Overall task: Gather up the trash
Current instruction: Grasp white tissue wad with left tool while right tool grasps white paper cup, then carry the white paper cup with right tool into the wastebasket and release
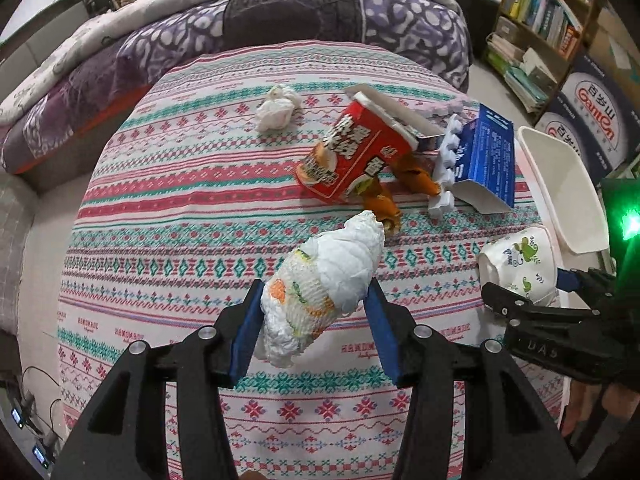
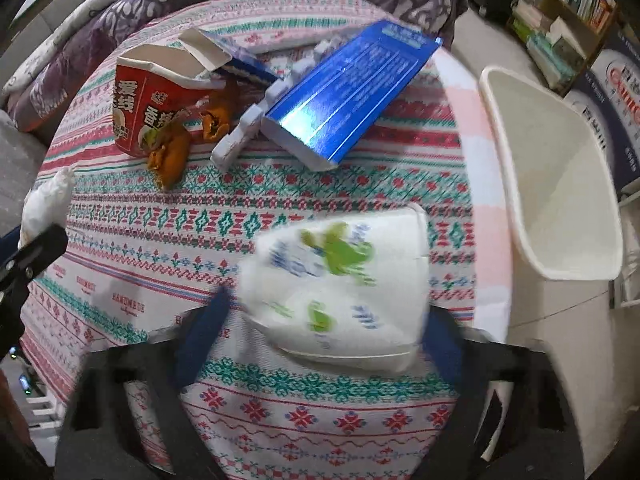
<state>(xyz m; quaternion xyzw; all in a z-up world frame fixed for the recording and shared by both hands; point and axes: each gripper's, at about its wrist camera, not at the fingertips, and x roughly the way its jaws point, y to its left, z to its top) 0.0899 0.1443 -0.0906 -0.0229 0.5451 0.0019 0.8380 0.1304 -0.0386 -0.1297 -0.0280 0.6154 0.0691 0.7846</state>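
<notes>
My left gripper [image 1: 316,324] is shut on a crumpled white paper wad [image 1: 324,280] with orange print, held above the patterned tablecloth [image 1: 180,240]. My right gripper [image 2: 324,336] is shut on a squashed paper cup [image 2: 340,276] with green frogs; the cup also shows in the left wrist view [image 1: 520,264]. On the table lie a red carton [image 1: 348,152], orange wrappers [image 1: 416,176], a blue box [image 1: 488,156] with a white plastic tray [image 1: 444,164], and a crumpled tissue [image 1: 278,108]. A white bin [image 2: 560,184] stands at the table's right edge.
A bed with a purple patterned quilt [image 1: 240,24] lies behind the table. A bookshelf [image 1: 544,20] and cardboard boxes [image 1: 596,112] stand at the right, beyond the bin. Cables lie on the floor at lower left [image 1: 32,412].
</notes>
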